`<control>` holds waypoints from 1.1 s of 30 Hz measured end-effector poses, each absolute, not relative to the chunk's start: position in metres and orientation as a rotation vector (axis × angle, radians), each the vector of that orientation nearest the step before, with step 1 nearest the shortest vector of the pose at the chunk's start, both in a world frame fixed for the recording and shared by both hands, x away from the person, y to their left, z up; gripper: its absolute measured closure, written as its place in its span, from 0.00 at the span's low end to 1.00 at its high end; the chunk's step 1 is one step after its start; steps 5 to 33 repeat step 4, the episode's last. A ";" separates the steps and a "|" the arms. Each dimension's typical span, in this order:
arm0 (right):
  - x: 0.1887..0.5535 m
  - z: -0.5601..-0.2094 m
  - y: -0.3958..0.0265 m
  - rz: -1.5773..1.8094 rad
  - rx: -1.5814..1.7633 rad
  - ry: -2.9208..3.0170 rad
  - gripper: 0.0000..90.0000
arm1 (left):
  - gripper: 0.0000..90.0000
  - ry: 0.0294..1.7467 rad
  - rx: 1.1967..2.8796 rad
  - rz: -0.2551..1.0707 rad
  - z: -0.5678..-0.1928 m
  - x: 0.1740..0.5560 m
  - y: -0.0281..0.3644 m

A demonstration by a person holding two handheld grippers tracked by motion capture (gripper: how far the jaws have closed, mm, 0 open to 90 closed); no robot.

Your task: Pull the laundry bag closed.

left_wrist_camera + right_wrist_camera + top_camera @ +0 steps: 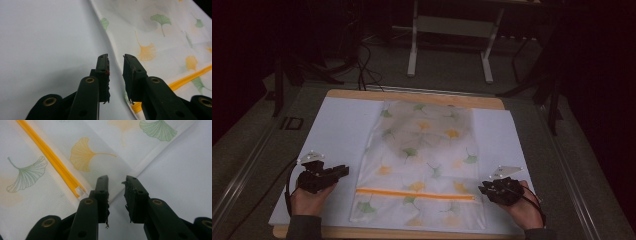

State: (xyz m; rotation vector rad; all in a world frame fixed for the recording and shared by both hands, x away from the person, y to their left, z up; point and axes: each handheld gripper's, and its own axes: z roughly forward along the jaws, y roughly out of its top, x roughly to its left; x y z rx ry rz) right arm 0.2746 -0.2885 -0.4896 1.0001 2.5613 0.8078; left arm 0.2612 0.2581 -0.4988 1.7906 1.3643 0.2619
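Gripper (116, 181) (parted) — over bag's (50, 177) edge

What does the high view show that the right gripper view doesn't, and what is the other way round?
High view: both grippers, left and right, flanking the whole bag, the wooden table edge and a white frame beyond. Right gripper view: the zipper's end stop near its open jaws, which straddle the bag's edge. Both: the leaf-print bag, its orange zipper and the white sheet.

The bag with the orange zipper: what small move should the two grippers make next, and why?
Probably ease each gripper inward onto the bag's nearest side edge and close. The left gripper and right gripper both stand open with nothing between the jaws, each just beside an edge near the zipper.
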 end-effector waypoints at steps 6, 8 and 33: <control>0.274 -0.493 -0.291 0.838 1.032 2.530 0.81 | 0.83 1.371 1.812 0.315 -0.499 0.261 0.257; 0.274 -0.493 -0.291 0.838 1.032 2.530 0.81 | 0.83 1.371 1.812 0.315 -0.499 0.261 0.257; 0.274 -0.493 -0.291 0.838 1.032 2.530 0.81 | 0.83 1.371 1.812 0.315 -0.499 0.261 0.257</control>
